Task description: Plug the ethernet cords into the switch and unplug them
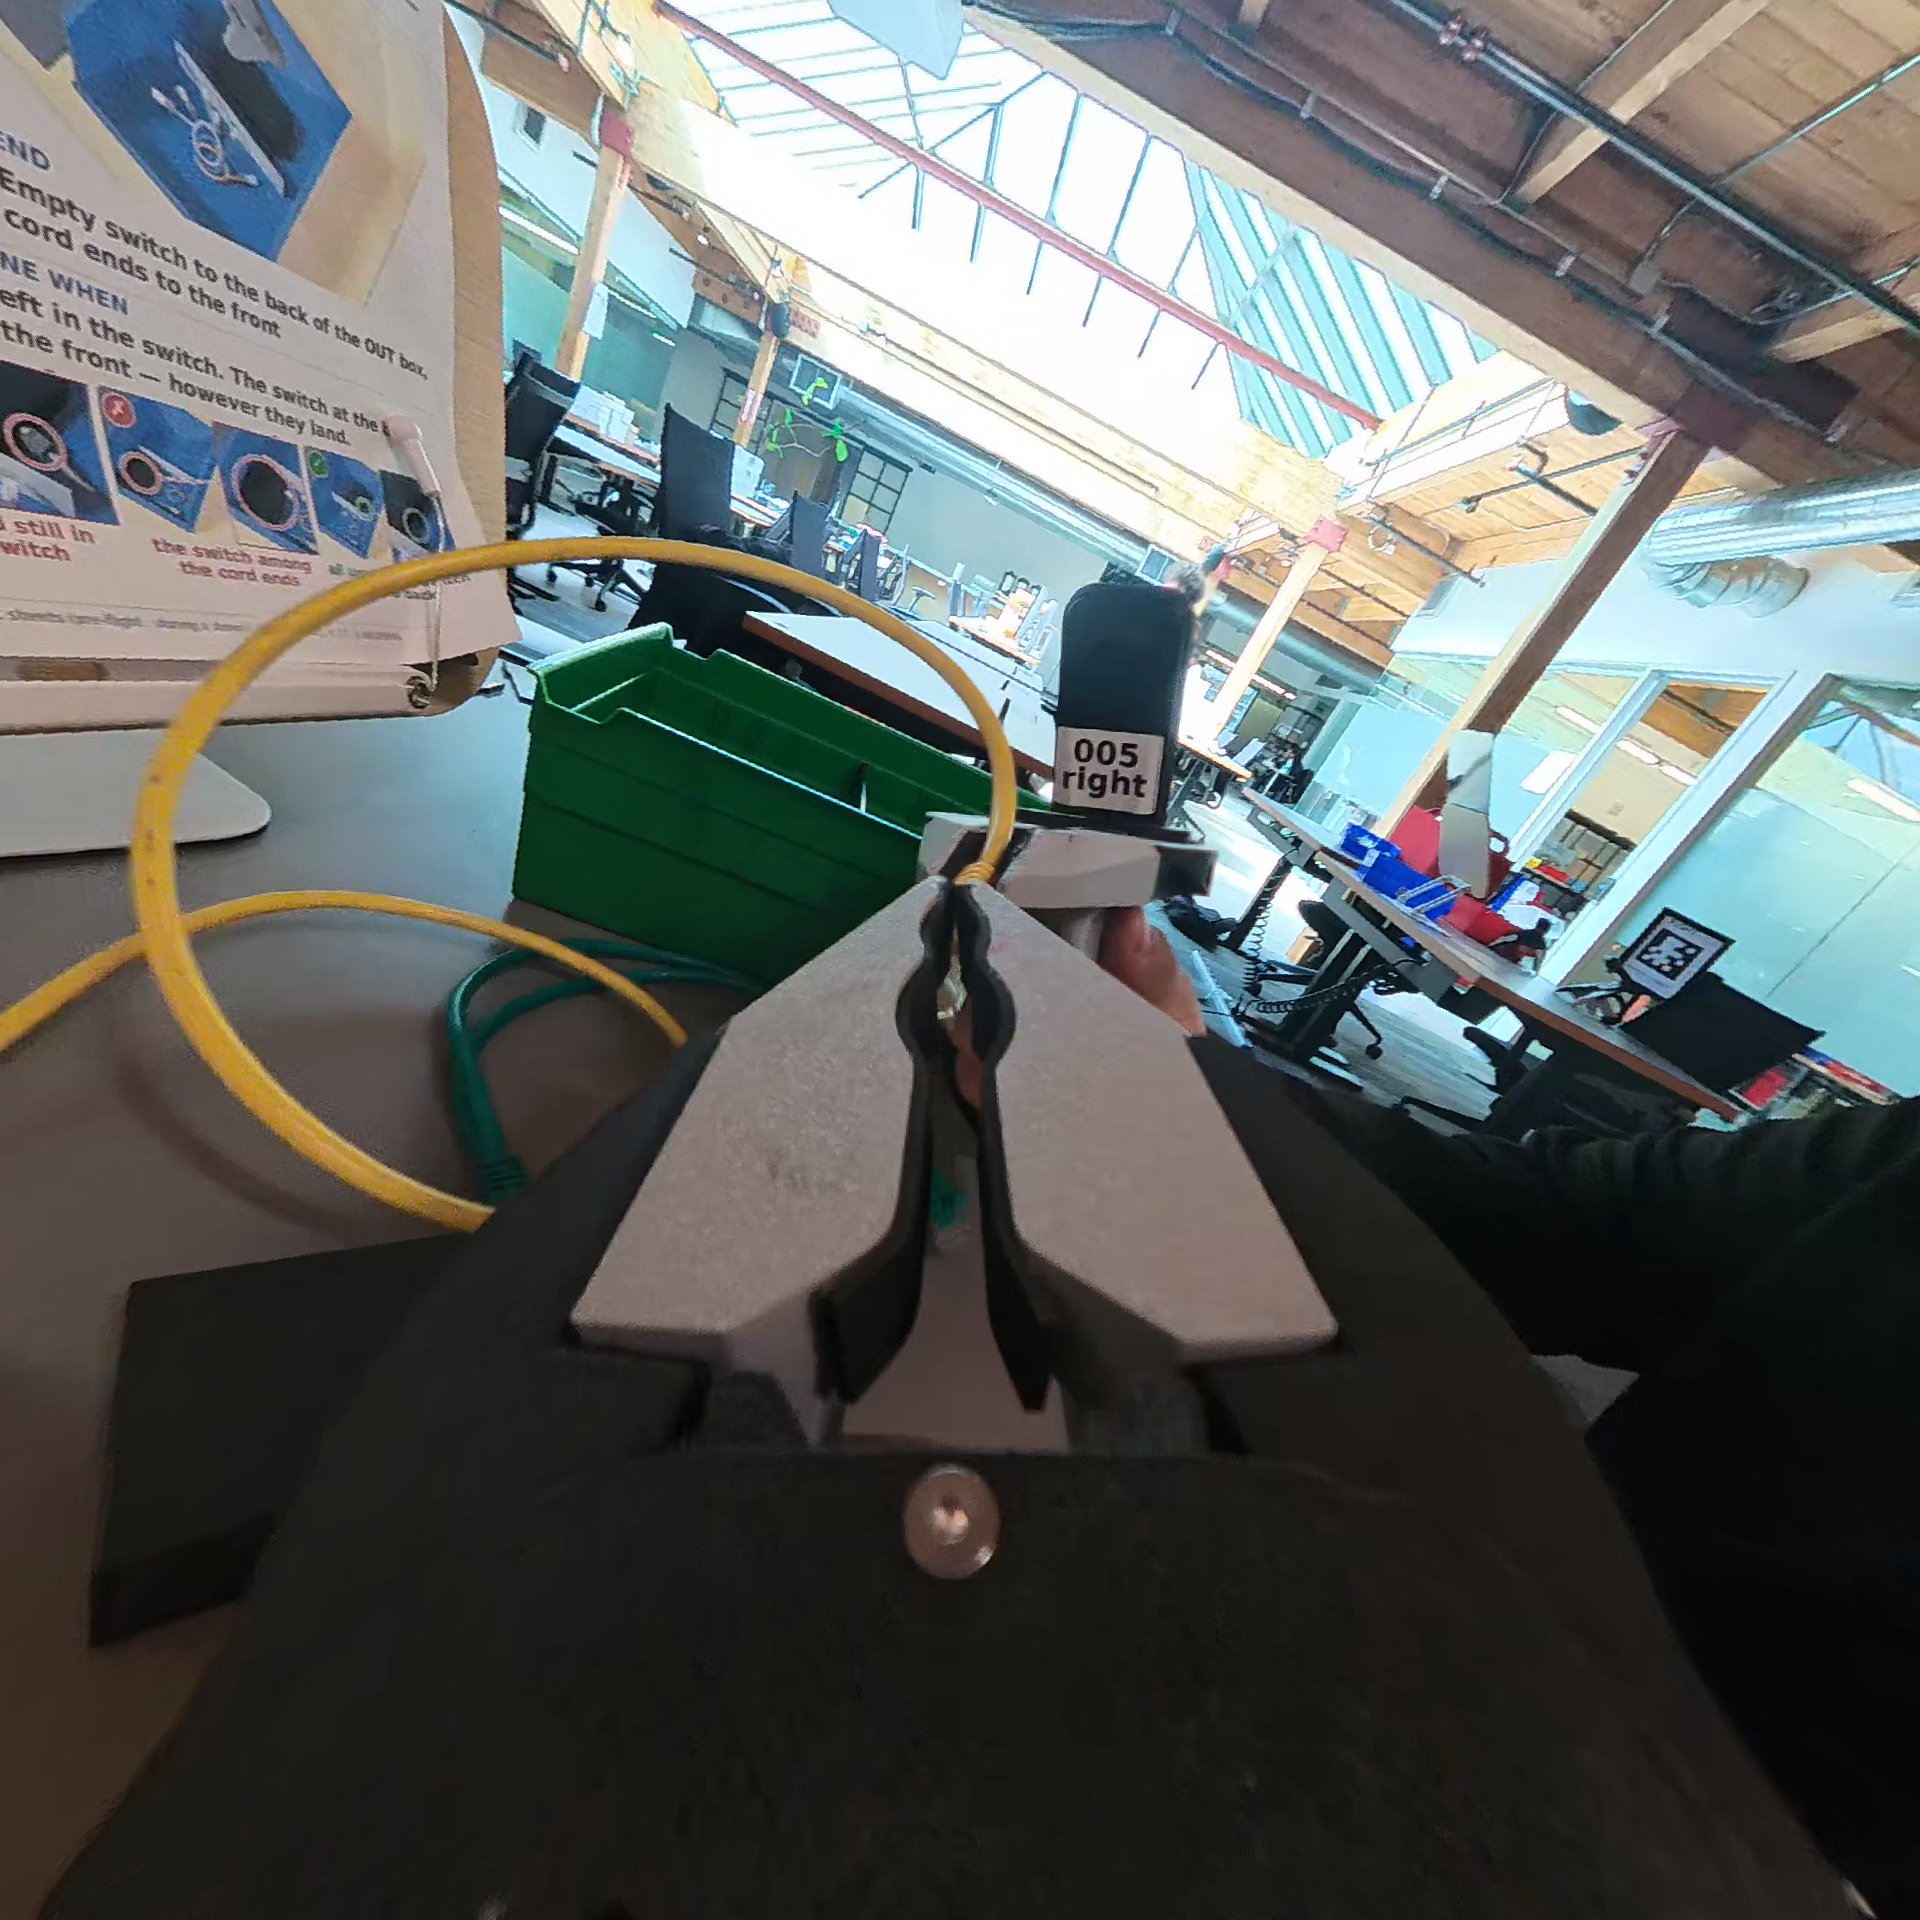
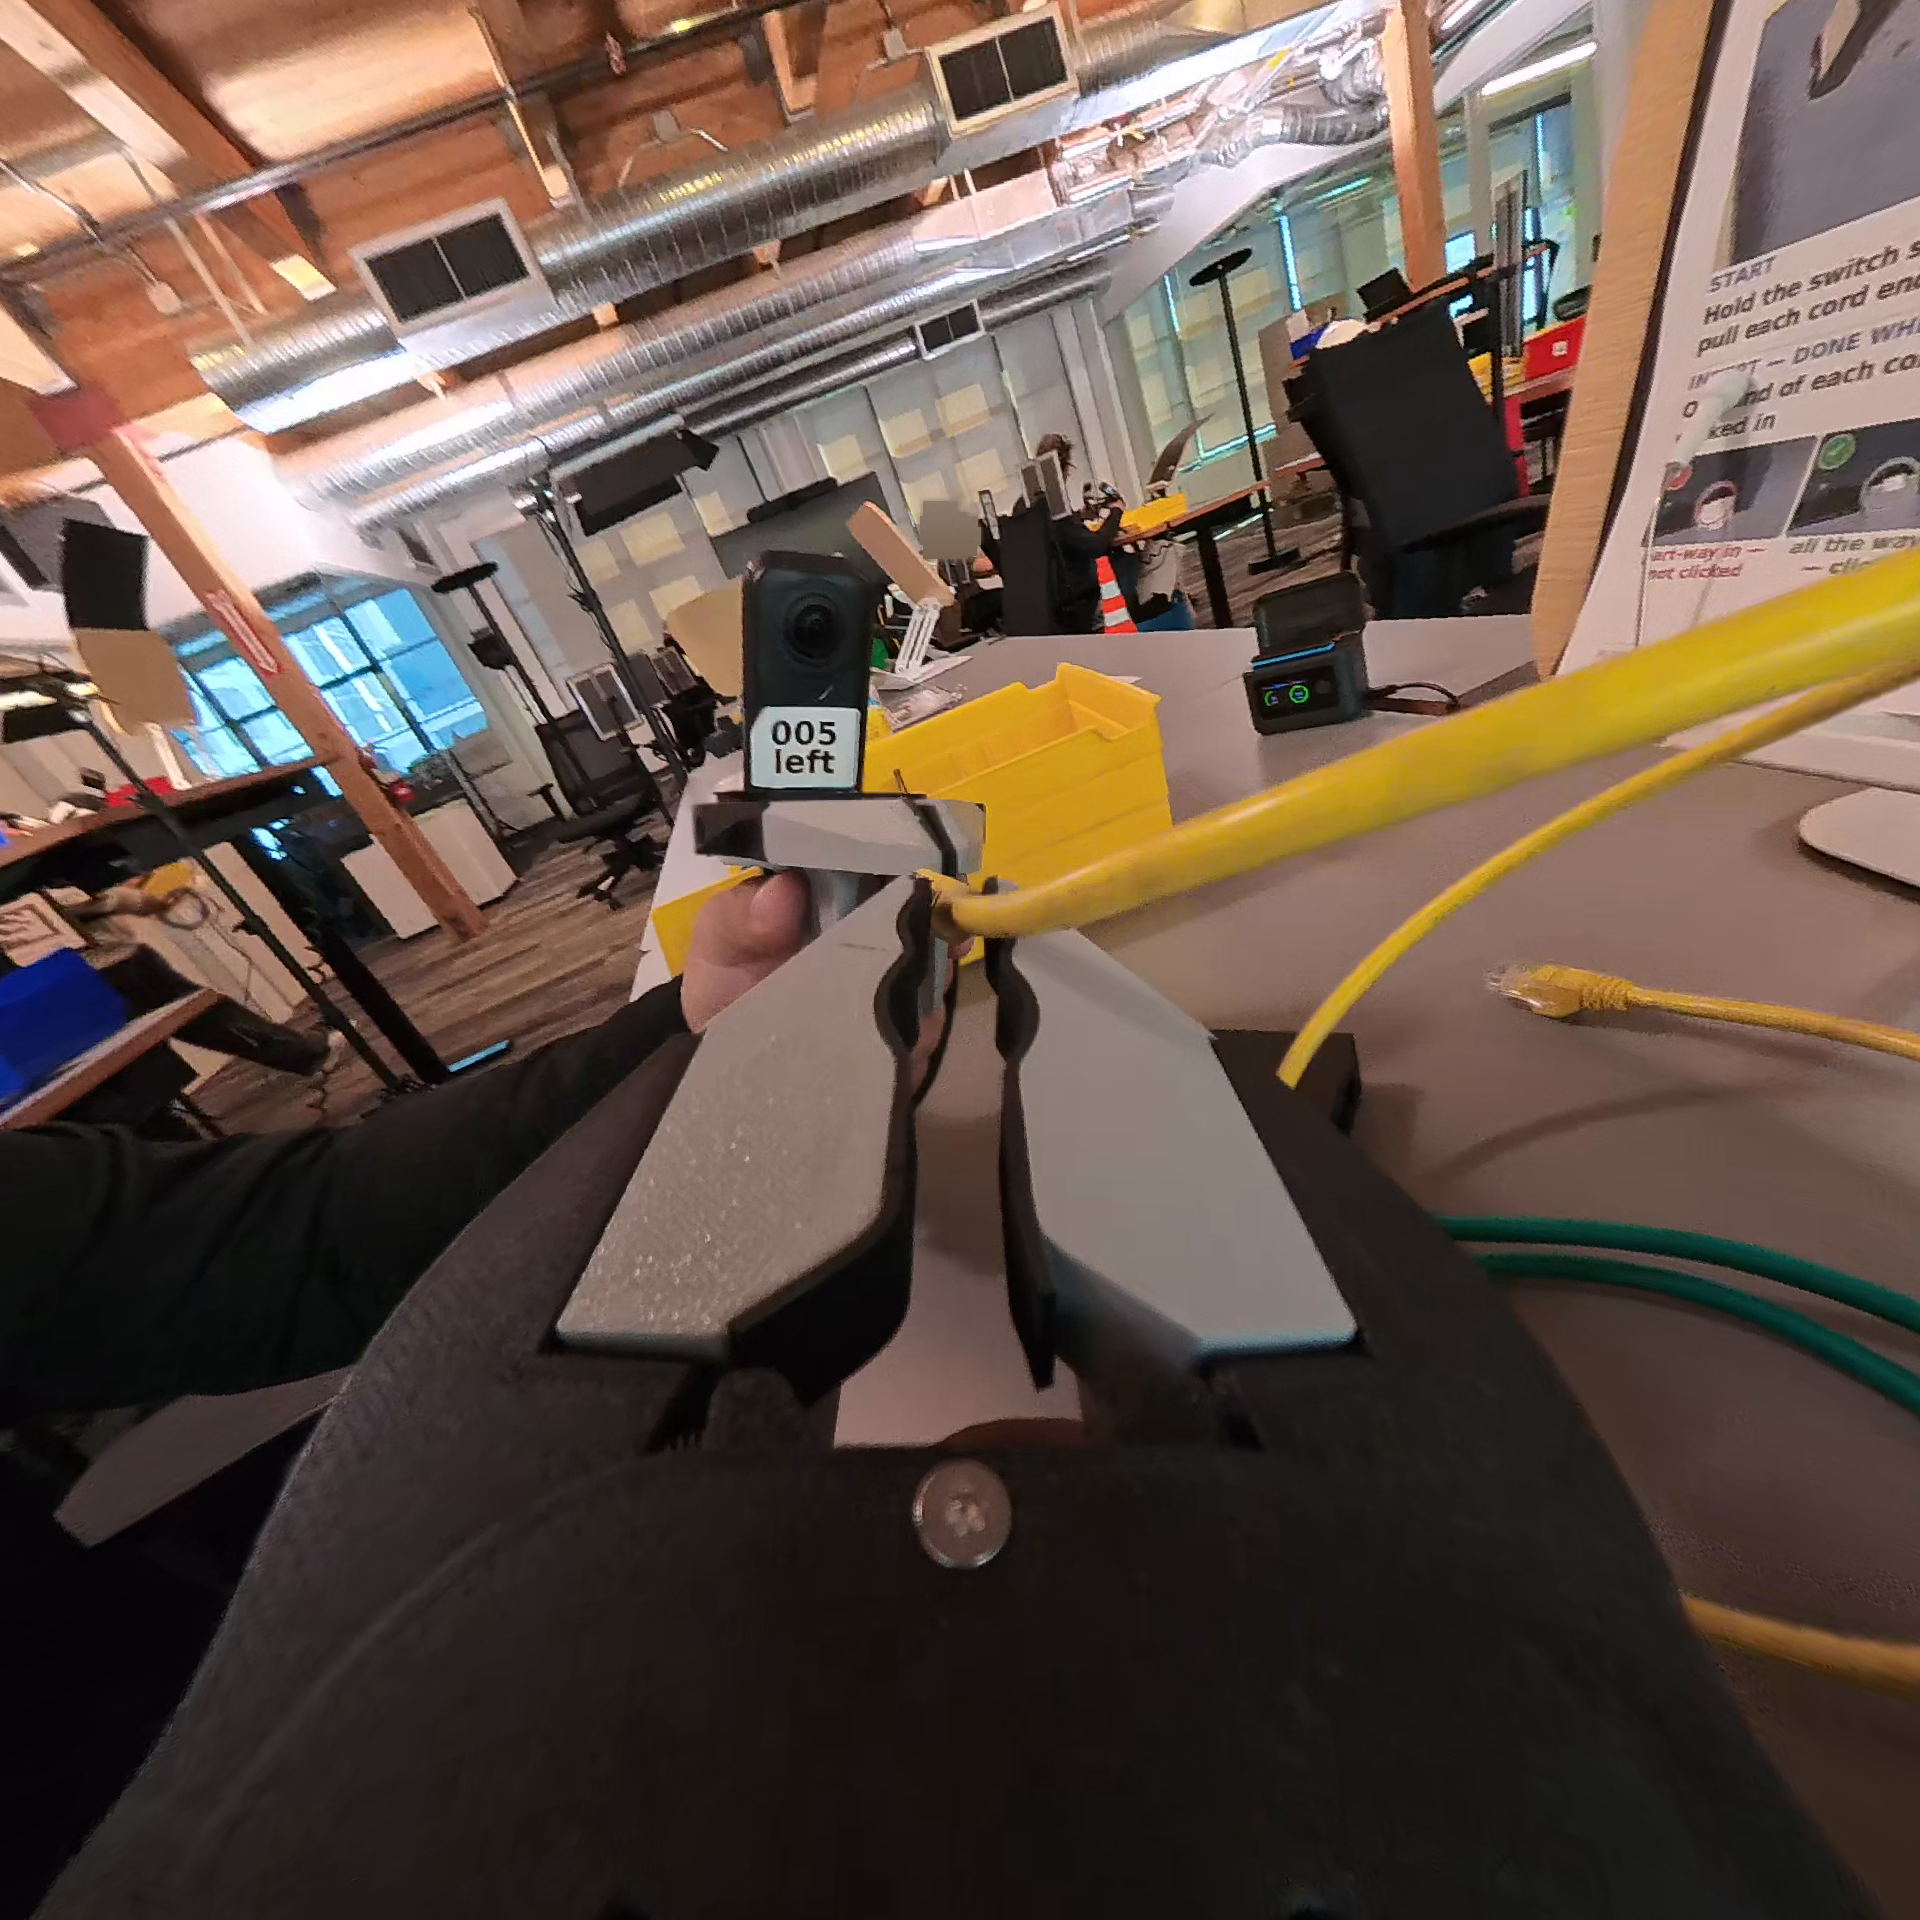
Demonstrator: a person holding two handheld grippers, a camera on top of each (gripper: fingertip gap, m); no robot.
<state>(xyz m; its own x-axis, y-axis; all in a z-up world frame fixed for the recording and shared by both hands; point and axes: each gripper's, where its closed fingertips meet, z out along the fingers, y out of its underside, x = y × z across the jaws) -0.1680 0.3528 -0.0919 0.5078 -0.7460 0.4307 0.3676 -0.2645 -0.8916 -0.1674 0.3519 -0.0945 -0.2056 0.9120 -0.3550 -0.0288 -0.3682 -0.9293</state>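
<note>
My left gripper (image 1: 951, 920) is shut on the plug end of the yellow ethernet cord (image 1: 177, 935), held above the table. The clear plug shows between its pads, and the cord leaves the tips in a big loop to the left. My right gripper (image 2: 958, 930) faces it tip to tip, its jaws nearly closed on the same yellow cord (image 2: 1351, 790) just behind the plug. The cord's other plug (image 2: 1538, 985) lies loose on the table. A green cord (image 1: 473, 1049) lies coiled on the table and also shows in the right wrist view (image 2: 1714, 1299). The black switch (image 1: 260, 1434) lies under my grippers.
A green bin (image 1: 717, 821) stands behind the cords. A yellow bin (image 2: 1049, 769) stands on the far side. An instruction sheet on a white stand (image 1: 208, 343) is at the table's back. A small black device (image 2: 1304, 686) sits farther off. A person's dark sleeves hold both grippers. Less than 4 cm separates the two grippers' tips.
</note>
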